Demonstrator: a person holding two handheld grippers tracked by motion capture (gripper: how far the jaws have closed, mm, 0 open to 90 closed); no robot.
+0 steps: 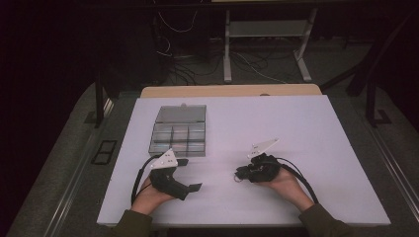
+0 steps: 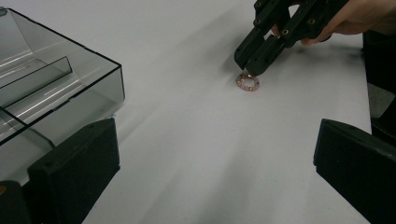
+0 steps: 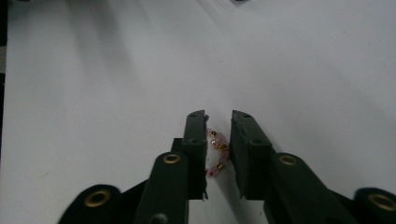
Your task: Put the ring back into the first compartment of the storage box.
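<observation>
A small beaded bracelet (image 2: 247, 82) of pink and gold beads lies flat on the white table (image 1: 296, 128). My right gripper (image 3: 218, 117) is low over it, jaws a narrow gap apart. Part of the bracelet (image 3: 218, 151) shows in that gap and the rest is hidden under the jaws. In the left gripper view the right gripper (image 2: 254, 63) has its tips at the bracelet's far edge. My left gripper (image 1: 190, 174) rests near the front of the table with its jaws wide apart and nothing between them.
A clear plastic compartment box (image 1: 180, 131) with its lid up stands at the back left, close to the left gripper; its corner (image 2: 93, 56) is beside the left jaw. Beyond the table are dark floor, cables and a desk frame (image 1: 267, 29).
</observation>
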